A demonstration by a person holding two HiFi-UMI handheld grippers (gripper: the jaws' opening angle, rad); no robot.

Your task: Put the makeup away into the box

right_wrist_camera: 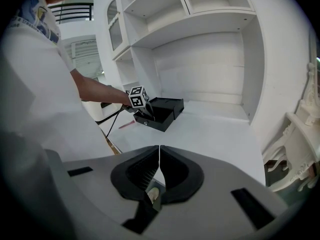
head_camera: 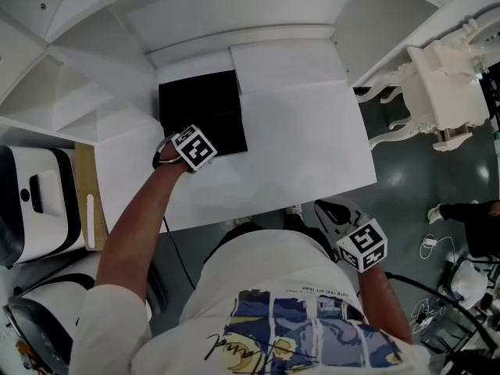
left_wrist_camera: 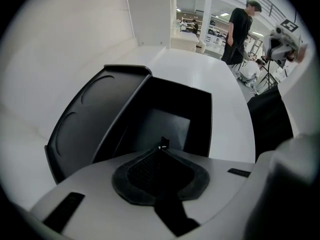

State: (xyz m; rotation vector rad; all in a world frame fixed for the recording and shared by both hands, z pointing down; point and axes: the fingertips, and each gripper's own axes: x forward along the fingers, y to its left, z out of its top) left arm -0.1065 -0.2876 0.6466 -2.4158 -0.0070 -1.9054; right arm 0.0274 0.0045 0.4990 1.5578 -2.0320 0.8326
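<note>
the black box (head_camera: 201, 104) sits open on the white tabletop (head_camera: 305, 155), its lid (left_wrist_camera: 87, 121) tipped up at one side; the inside is too dark to make out any makeup. a thin pink stick (right_wrist_camera: 125, 125) lies just beside it. my left gripper (left_wrist_camera: 160, 146) hangs over the box's front edge, fingers closed together. my right gripper (right_wrist_camera: 159, 151), fingers also closed, is held back by my body, off the tabletop's edge.

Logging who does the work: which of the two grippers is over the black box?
The left gripper: it points down over the open black rectangular box on the white table; the right gripper hangs back by the person's white shirt.
</note>
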